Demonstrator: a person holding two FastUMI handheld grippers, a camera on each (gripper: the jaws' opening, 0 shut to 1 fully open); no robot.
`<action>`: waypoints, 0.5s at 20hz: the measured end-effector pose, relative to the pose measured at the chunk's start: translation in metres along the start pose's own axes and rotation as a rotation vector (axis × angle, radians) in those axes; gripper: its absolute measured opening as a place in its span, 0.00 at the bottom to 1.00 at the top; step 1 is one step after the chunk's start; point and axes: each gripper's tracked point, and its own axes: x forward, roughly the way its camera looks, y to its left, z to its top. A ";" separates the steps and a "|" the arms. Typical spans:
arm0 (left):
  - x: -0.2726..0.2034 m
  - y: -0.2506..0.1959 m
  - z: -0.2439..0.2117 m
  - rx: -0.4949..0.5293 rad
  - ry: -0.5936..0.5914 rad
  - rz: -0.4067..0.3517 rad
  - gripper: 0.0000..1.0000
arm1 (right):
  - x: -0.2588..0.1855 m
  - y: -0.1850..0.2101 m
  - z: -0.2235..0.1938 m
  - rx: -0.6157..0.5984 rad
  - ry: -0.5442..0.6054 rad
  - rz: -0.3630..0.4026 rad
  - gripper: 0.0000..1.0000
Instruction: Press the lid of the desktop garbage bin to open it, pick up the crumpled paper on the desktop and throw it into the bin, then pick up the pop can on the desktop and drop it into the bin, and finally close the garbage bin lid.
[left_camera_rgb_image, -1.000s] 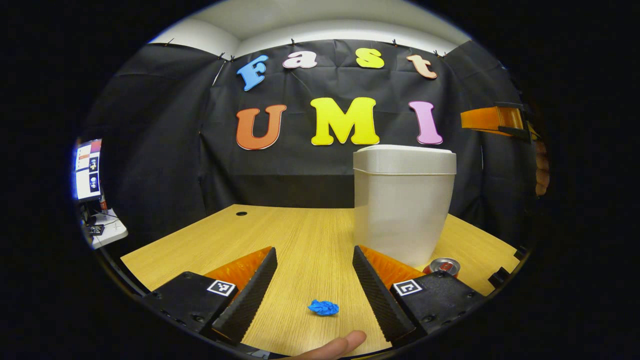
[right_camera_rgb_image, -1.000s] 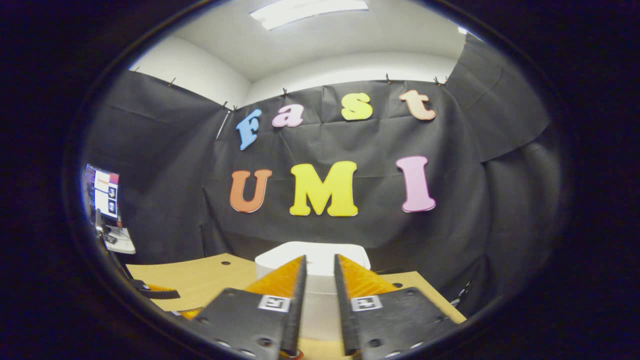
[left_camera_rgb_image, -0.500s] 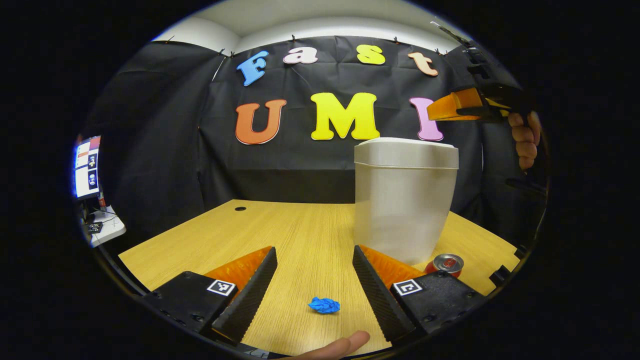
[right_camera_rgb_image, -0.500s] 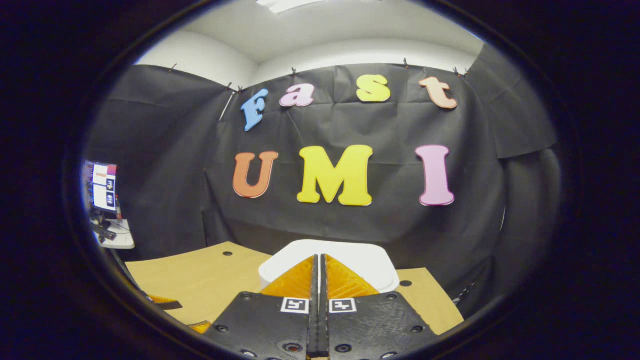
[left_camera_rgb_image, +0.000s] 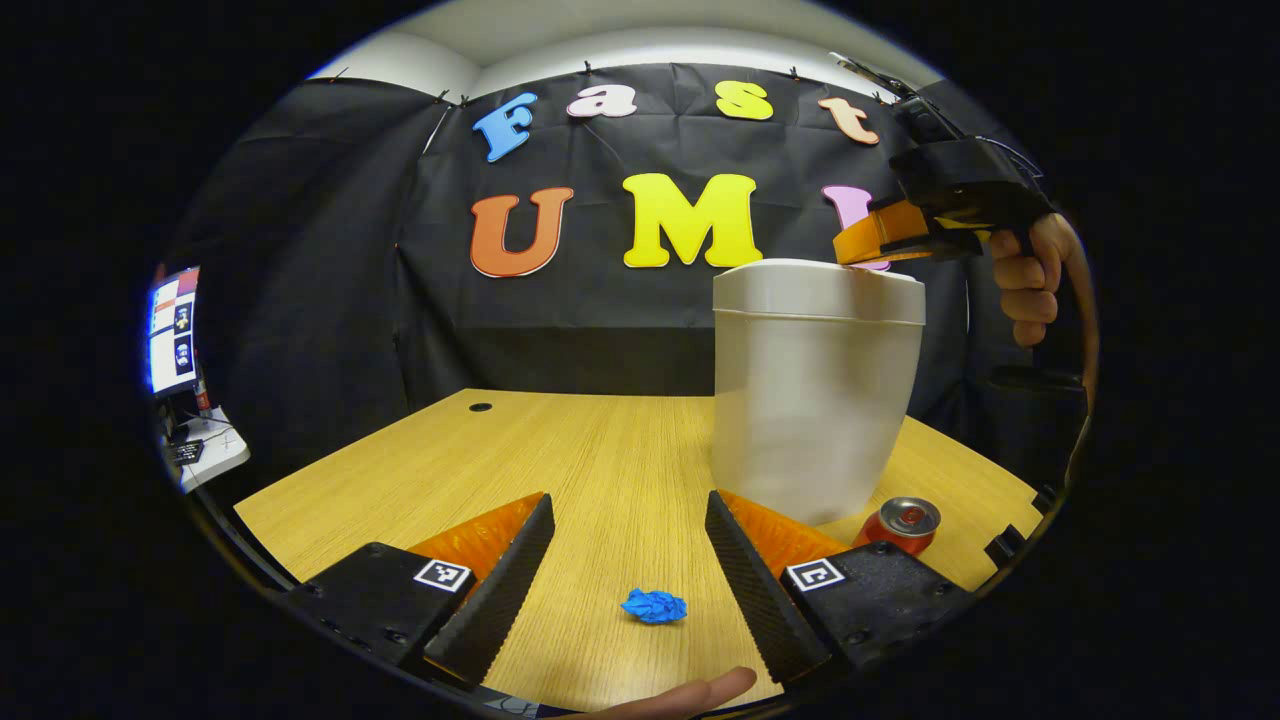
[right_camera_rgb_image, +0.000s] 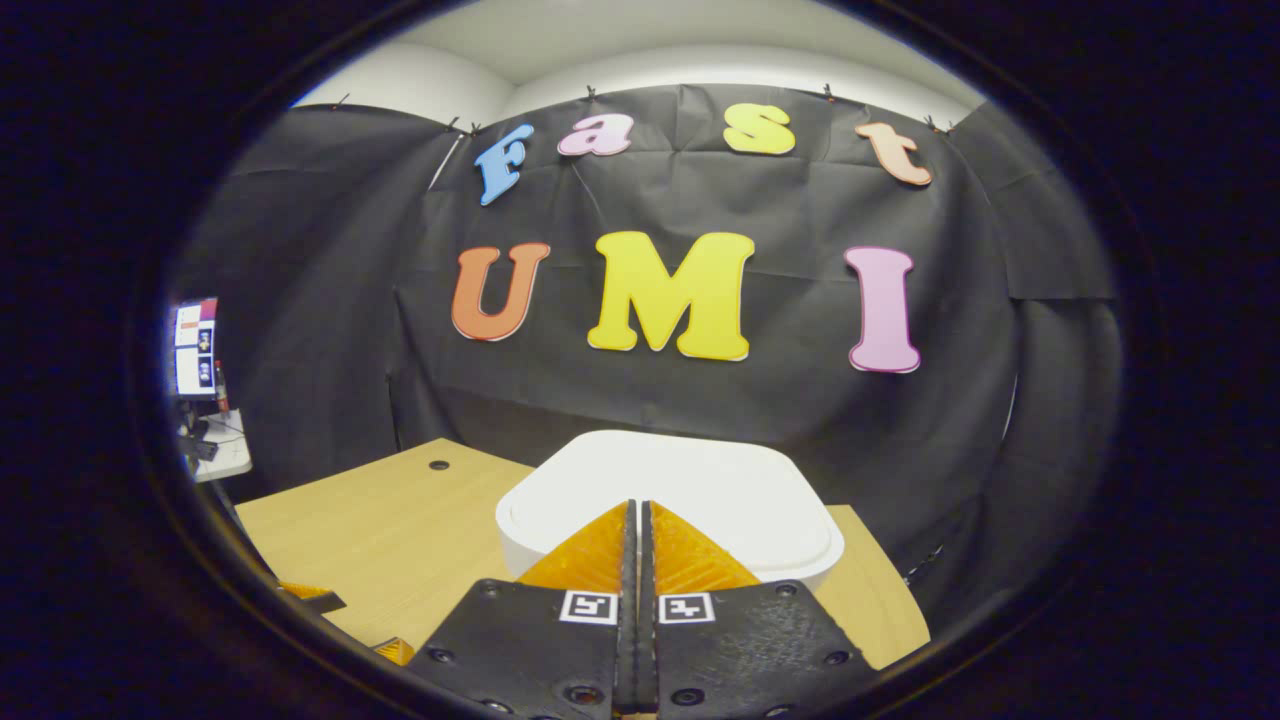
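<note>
One white bin (left_camera_rgb_image: 815, 390), lid (right_camera_rgb_image: 680, 490) down, sits under our right gripper (right_camera_rgb_image: 637, 510), fingers pressed together at the lid's near edge. Our left gripper (left_camera_rgb_image: 628, 545), spread wide, has one blue crumpled paper (left_camera_rgb_image: 654, 606) between its fingers on open desktop (left_camera_rgb_image: 480, 470). One pop can (left_camera_rgb_image: 903, 523) lies beyond its right finger, beside the bin.

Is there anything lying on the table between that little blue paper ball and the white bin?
Nothing: in the left gripper view, only bare wooden table stretches from the crumpled paper to the bin. The pop can sits off to the bin's side.
</note>
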 end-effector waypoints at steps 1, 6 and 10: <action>0.001 0.002 -0.001 -0.004 0.006 0.003 0.99 | 0.001 0.002 -0.002 0.014 0.014 -0.002 0.01; 0.004 0.009 -0.004 -0.007 0.018 0.033 0.99 | 0.003 0.001 -0.007 0.058 0.032 0.028 0.01; 0.004 0.008 -0.006 -0.012 0.019 0.023 0.99 | 0.003 -0.002 -0.008 0.130 0.046 0.047 0.01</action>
